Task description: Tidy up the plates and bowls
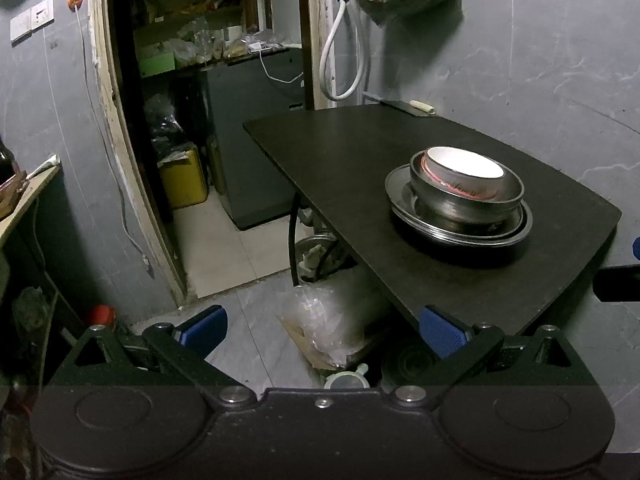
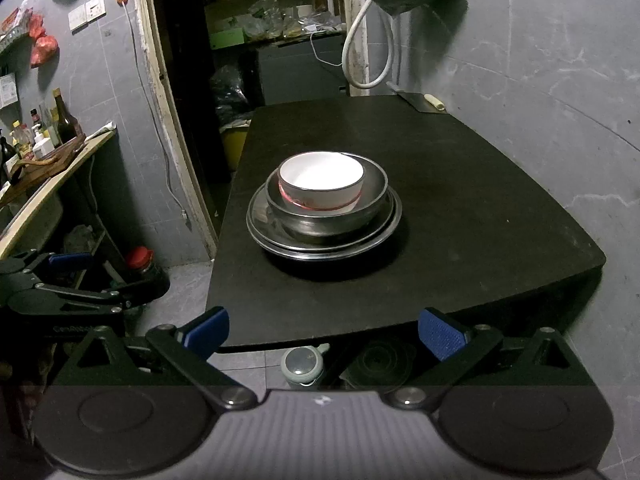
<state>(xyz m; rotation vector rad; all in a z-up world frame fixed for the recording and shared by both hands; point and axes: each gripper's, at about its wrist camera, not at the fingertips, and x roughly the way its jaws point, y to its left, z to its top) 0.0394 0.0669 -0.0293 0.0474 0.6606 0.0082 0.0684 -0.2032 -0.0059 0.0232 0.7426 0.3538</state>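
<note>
Steel and white china all piled up in one stack on the black table, so looks pretty much sorted already, or about to be taken apart, hard to call from here

Stack itself: white bowl with a red band low on its side, sitting inside a bigger steel bowl, sitting on steel plates, looks like two of them nested. Nothing inside the white bowl as far as can be seen, just clean white. Steel bowl holds only the white one

Both tongs hanging back off the near edge of the table, well apart from the stack. Right gripper wide open, blue pads spread, nothing between them. Left gripper same deal, wide open and empty, off to the left of the stack with the table corner just past its right pad

If lifting the white bowl: probably best to come in level over the stack, pinch the rim wall with one pad inside and one outside, and pull straight up. Might drag the steel bowl along, so maybe steady that with the other gripper. Glazed china on rubber pads looks slippy, so squeeze properly before lifting
</note>
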